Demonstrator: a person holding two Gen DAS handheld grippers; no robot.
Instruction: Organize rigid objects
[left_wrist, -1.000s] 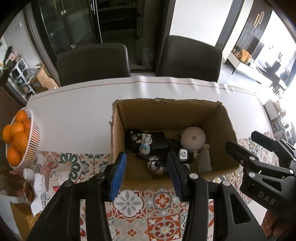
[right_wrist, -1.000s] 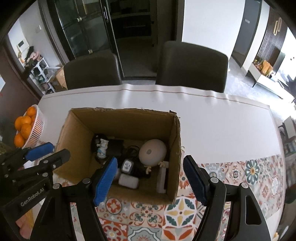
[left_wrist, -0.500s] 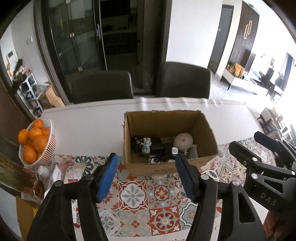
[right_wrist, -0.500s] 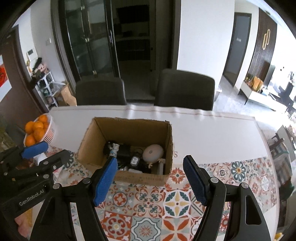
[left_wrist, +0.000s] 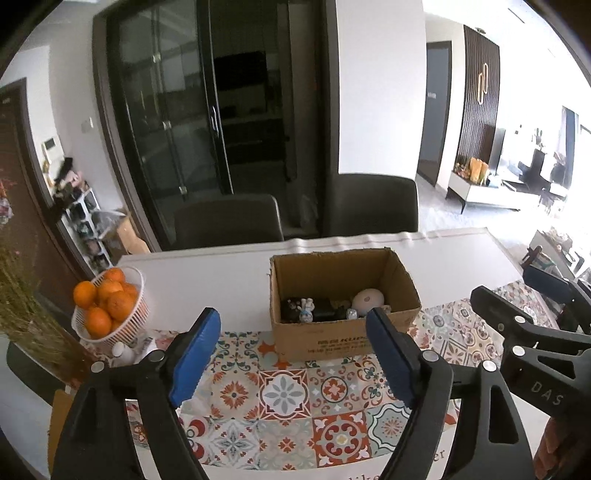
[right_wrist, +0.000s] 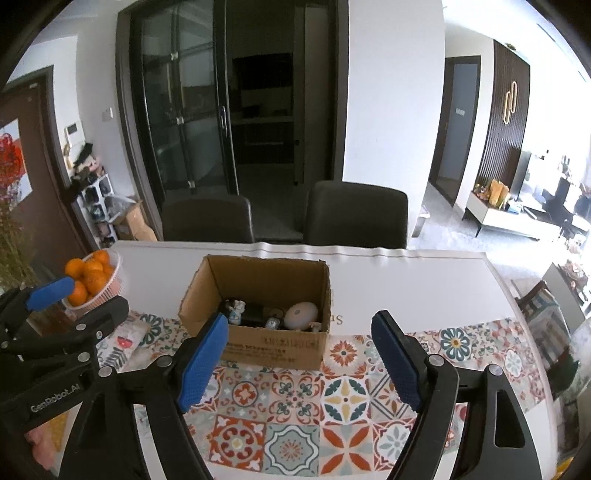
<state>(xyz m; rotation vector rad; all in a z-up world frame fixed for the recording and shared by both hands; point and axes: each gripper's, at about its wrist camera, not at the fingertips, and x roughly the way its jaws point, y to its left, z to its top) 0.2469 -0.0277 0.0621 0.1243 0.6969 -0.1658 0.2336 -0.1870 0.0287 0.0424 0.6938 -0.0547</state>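
We hold both tongs above the near edge of the table (left_wrist: 221, 280), and both are spreading apart with nothing between their blue pads. The left tongs (left_wrist: 291, 360) frame only the patterned tile cloth (left_wrist: 284, 395); the right tongs (right_wrist: 297, 356) do the same from the other side. The cardboard box (right_wrist: 273, 347) stands open beyond them, where the cloth meets the white table top. Its near wall hides most of what lies inside: we make out a pale round thing (right_wrist: 303, 314), a small white figurine (right_wrist: 235, 308) and some dark items we cannot identify. A white basket of oranges (left_wrist: 110, 314) sits at the left, partly cut off by the left tongs in the right wrist view. Two dark chairs (right_wrist: 356, 216) stand behind the table.
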